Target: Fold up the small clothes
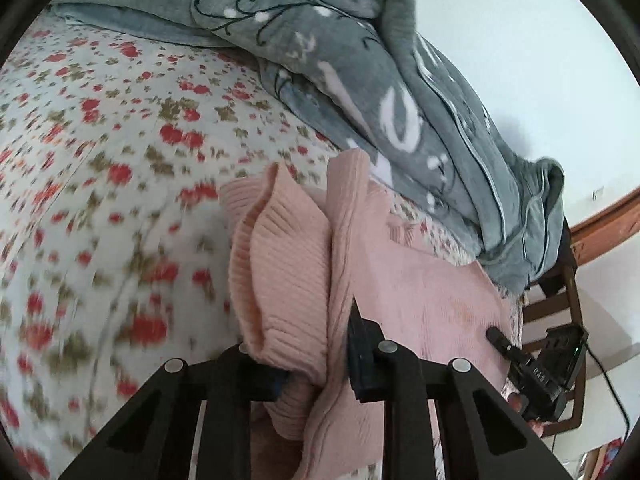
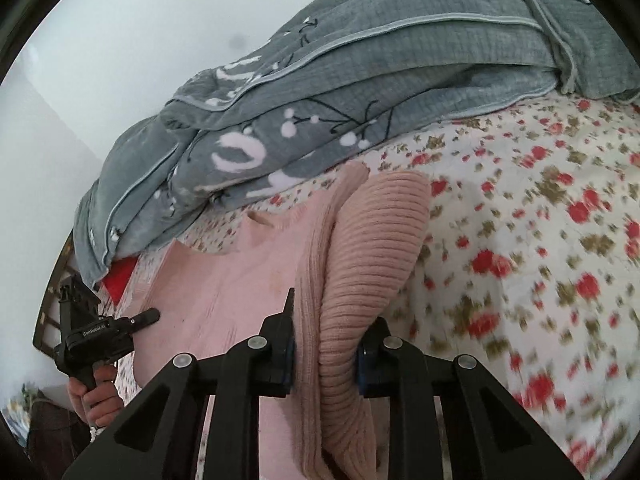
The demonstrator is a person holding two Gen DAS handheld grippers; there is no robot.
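A pink knitted sweater (image 1: pixel 420 288) lies on the flowered bed sheet (image 1: pixel 100 160), its ribbed edges lifted at both sides. My left gripper (image 1: pixel 316 364) is shut on a bunched ribbed fold (image 1: pixel 288 260) of it, with fabric pinched between the blue pads. In the right wrist view my right gripper (image 2: pixel 326 356) is shut on another thick ribbed roll (image 2: pixel 376 240) of the same sweater (image 2: pixel 240 280). Each gripper shows in the other's view at the far side of the sweater: the right gripper (image 1: pixel 496 336) and the left gripper (image 2: pixel 150 316), held by a hand (image 2: pixel 96 396).
A grey blanket (image 1: pixel 360 60) with white and black patterns is piled along the back of the bed, close behind the sweater, also the grey blanket (image 2: pixel 360 80). A dark wooden chair (image 1: pixel 556 304) stands past the bed's edge. Flowered sheet (image 2: pixel 540 220) spreads to the right.
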